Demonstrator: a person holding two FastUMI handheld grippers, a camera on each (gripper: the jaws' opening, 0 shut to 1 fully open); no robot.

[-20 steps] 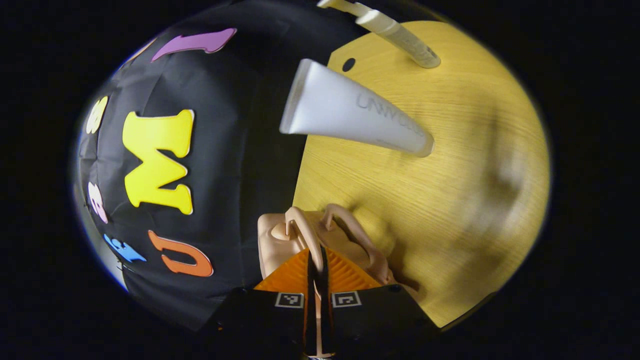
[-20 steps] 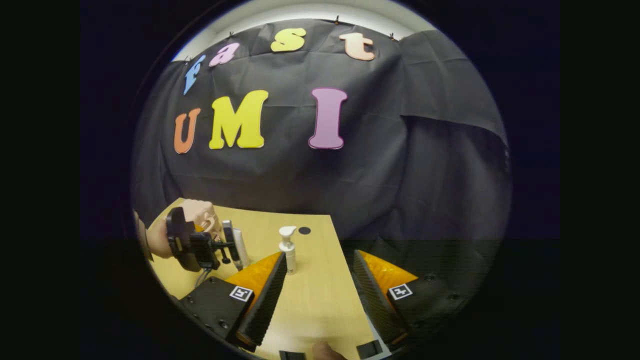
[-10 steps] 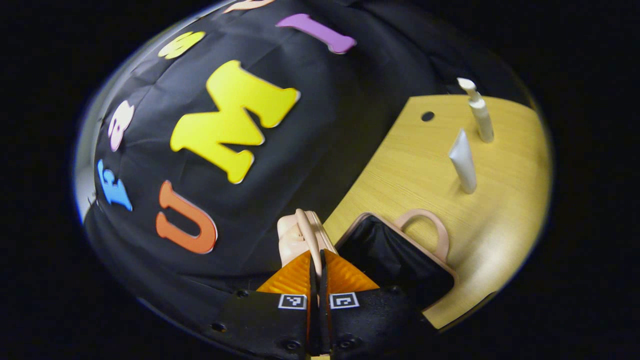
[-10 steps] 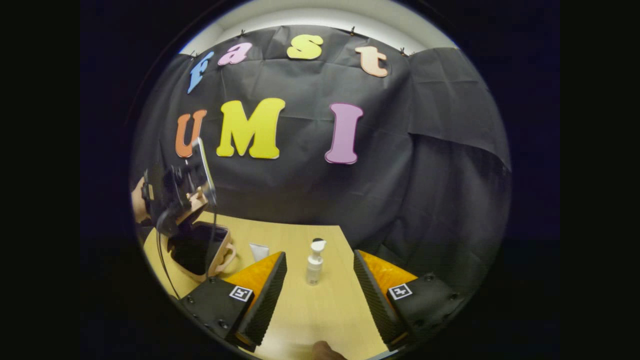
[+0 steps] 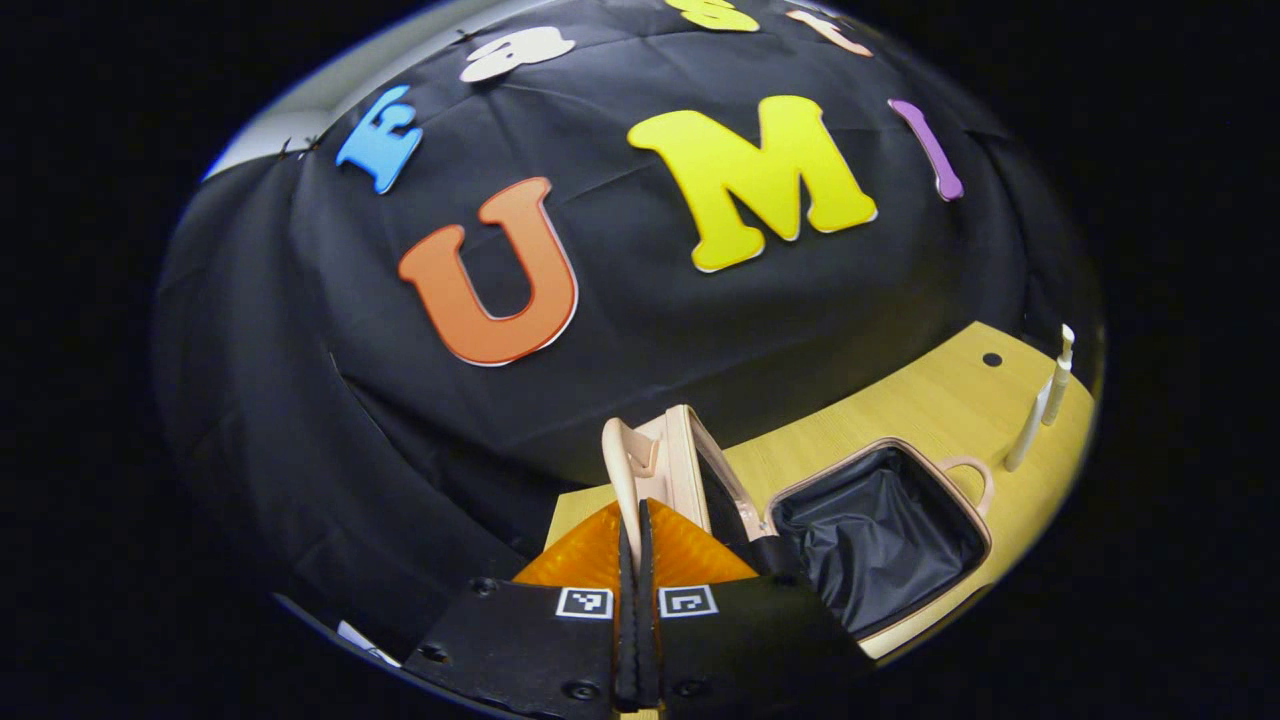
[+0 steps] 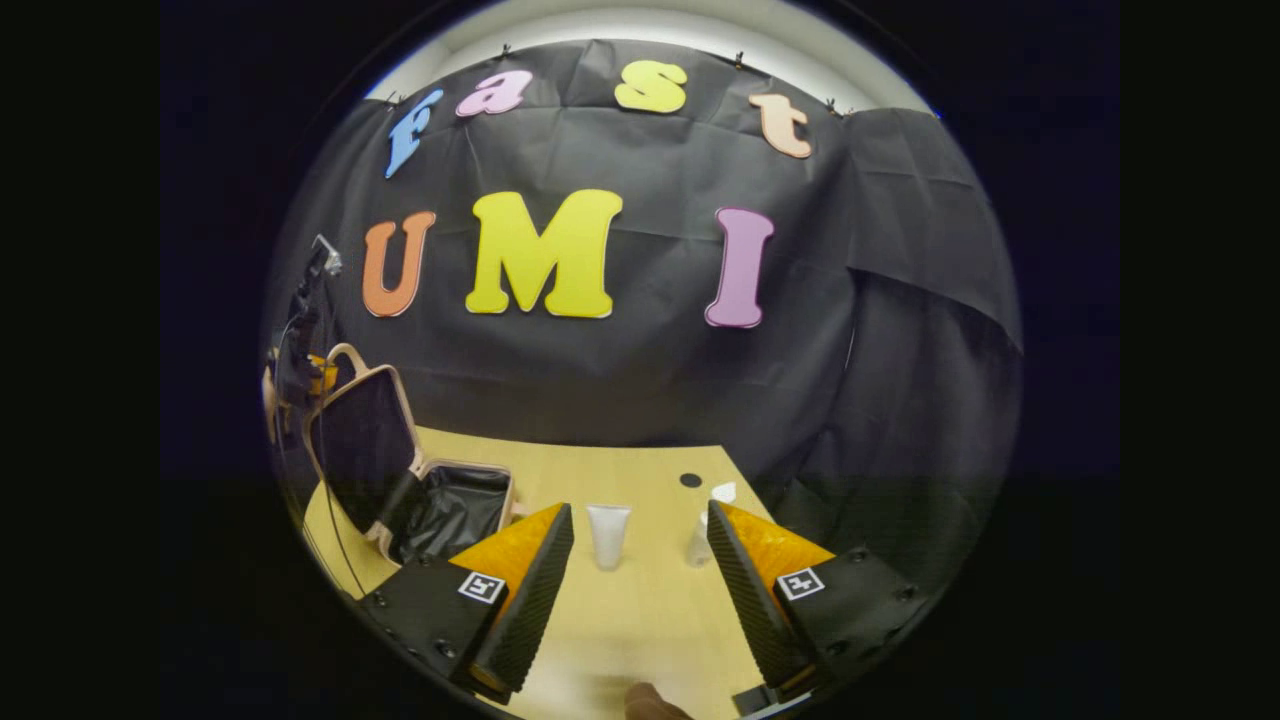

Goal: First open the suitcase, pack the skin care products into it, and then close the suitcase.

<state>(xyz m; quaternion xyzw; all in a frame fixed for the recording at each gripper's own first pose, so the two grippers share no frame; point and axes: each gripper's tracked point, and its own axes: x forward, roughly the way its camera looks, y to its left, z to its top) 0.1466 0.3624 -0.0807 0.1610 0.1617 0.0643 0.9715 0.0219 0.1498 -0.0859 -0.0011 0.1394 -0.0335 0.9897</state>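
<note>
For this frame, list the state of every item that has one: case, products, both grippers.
Peach suitcase: open, black-lined base on the table, lid raised.
White squeeze tube: standing upright on the wooden table, outside the case.
White pump bottle: upright, outside the case.
Left gripper: shut on the lid's handle.
Right gripper: open, empty.

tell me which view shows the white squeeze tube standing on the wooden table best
The right gripper view: the white squeeze tube stands upright, near and unobstructed between that gripper's open fingers. In the left gripper view the tube is a thin sliver at the far edge, beside the pump bottle.
</note>
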